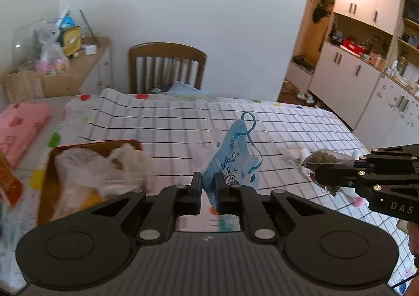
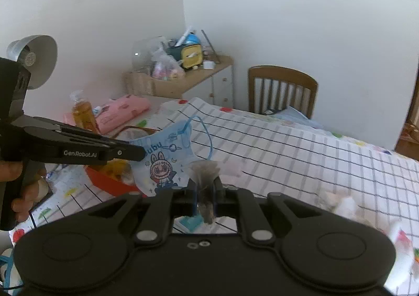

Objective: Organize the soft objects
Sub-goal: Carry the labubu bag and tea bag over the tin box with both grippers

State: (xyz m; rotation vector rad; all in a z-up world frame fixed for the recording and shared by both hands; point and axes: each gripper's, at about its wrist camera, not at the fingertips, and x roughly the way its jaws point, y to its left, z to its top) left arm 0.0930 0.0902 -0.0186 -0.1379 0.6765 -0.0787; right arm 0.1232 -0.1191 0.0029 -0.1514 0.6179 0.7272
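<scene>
Grippers, two of them, black and hand-held, hover above a table covered by a white cloth with a dark grid pattern [image 1: 275,128]. The left gripper [image 1: 208,186] has its fingers pressed onto a light blue child's face mask printed with a cartoon rabbit-eared figure [image 1: 230,162], which stands up from the jaws with its blue ear loop [image 1: 250,123] curling at the top. From the right wrist camera the same mask [image 2: 167,162] hangs from the left gripper's tips [image 2: 141,153], above the near corner of an orange tray [image 2: 110,180].

The right gripper [image 2: 205,189] pinches a small translucent sachet holding dark, dried-looking bits [image 2: 205,172]; the sachet [image 1: 324,158] shows at its tips in the left wrist view too, held to the right of the mask and apart from it.

The orange tray [image 1: 52,162] sits left of the mask and holds crumpled white soft material [image 1: 104,167]. A pink folded cloth [image 1: 21,128] lies beyond the tray at the table's left edge. Small white and pink soft pieces [image 2: 345,206] lie blurred on the cloth to the right. A wooden chair [image 1: 167,68] stands at the table's far side.
</scene>
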